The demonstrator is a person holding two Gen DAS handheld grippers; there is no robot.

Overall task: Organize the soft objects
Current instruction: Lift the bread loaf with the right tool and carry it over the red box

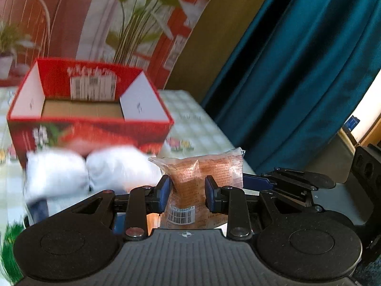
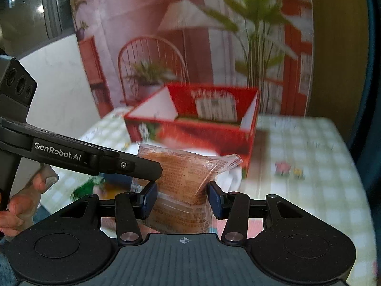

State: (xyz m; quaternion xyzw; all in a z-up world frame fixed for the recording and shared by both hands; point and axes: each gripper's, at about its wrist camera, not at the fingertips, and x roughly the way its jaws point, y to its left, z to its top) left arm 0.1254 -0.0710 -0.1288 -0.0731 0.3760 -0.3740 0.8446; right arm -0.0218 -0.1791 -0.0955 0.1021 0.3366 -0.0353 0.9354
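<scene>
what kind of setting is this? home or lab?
Looks like a home-style room, possibly staged: a table with a checked floral tablecloth, teal curtains, and a hanging backdrop printed with a chair and plants. A red cardboard box sits on the table.

Straight ahead of you the red box (image 1: 90, 119) stands open at the top, its inside bare down to the cardboard floor, so the way in from above is free. Its near wall rises between you and that opening. Two white bundles (image 1: 90, 171) lie against the foot of that wall, blocking a low approach on the left. To the right of the box the checked tablecloth (image 2: 297, 147) lies bare. The teal curtain (image 1: 297, 83) closes off the right.
</scene>
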